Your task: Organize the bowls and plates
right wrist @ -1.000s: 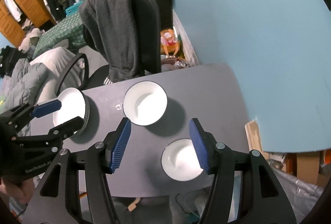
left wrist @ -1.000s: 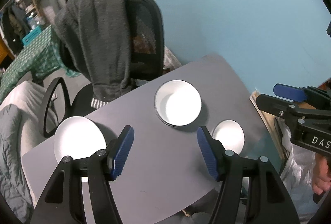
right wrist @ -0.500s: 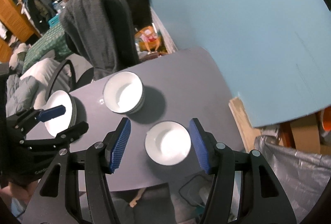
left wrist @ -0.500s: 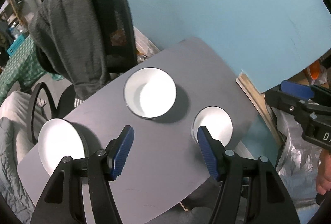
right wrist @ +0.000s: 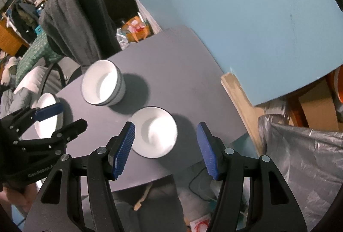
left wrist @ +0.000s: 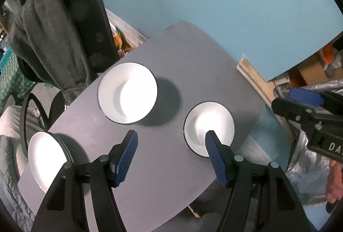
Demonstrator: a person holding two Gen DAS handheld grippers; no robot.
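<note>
Against the blue wall, the grey table [right wrist: 188,73] bears a lone bowl [right wrist: 153,134] near its edge beside the stacked bowls [right wrist: 103,83] and plates [left wrist: 46,153]; both grippers, right [right wrist: 166,149] and left [left wrist: 171,158], hover spread and empty, apparently approaching, so next the right must lower around the lone bowl's rim.

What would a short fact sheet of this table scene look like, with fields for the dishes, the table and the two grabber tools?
table: grey tabletop, beside a light blue wall
single bowl: white bowl, alone, nearest the right gripper
bowl stack: nested white bowls, farther back near the chair
plate stack: white plates at the table's left edge
chair: office chair with a grey garment draped over it
left gripper: open, empty, above the table
right gripper: open, empty, above the single bowl
</note>
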